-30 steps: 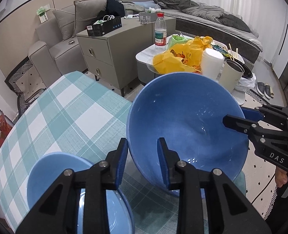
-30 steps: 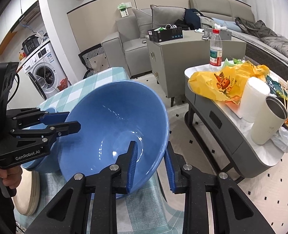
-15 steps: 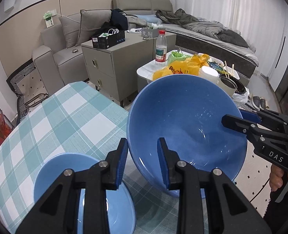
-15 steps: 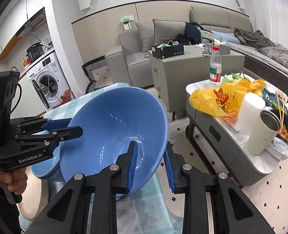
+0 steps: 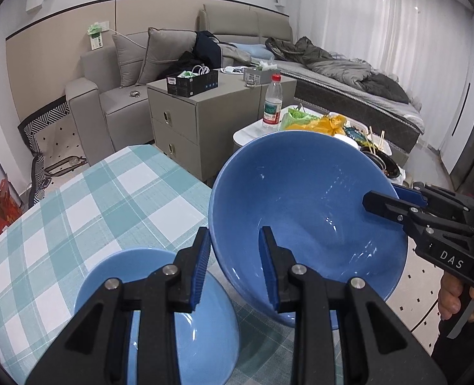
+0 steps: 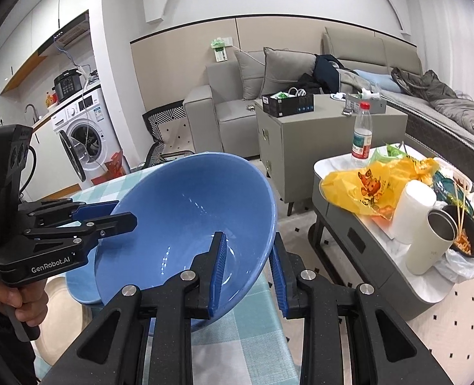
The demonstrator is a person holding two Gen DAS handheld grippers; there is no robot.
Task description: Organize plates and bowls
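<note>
A large blue bowl (image 5: 301,211) (image 6: 185,211) hangs tilted above the near corner of the checked table (image 5: 76,199). My left gripper (image 5: 235,256) is shut on its near rim, one pad inside and one outside. My right gripper (image 6: 249,250) is shut on the opposite rim the same way. Each gripper shows in the other's view: the right gripper (image 5: 384,197), held by a hand, and the left gripper (image 6: 121,211). A smaller blue bowl (image 5: 159,304) (image 6: 76,285) sits on the table beneath, with a beige plate (image 6: 60,314) beside it.
To the right stands a low coffee table (image 6: 358,243) crowded with a yellow bag (image 6: 365,189), a water bottle (image 6: 362,134), a cup (image 6: 429,243) and food containers. A grey cabinet (image 5: 188,118) and a sofa (image 5: 115,102) lie beyond; a washing machine (image 6: 82,141) stands at far left.
Both grippers have lifted the large bowl higher above the table while keeping their hold. More of the room shows behind it, and the smaller bowl below looks farther away.
</note>
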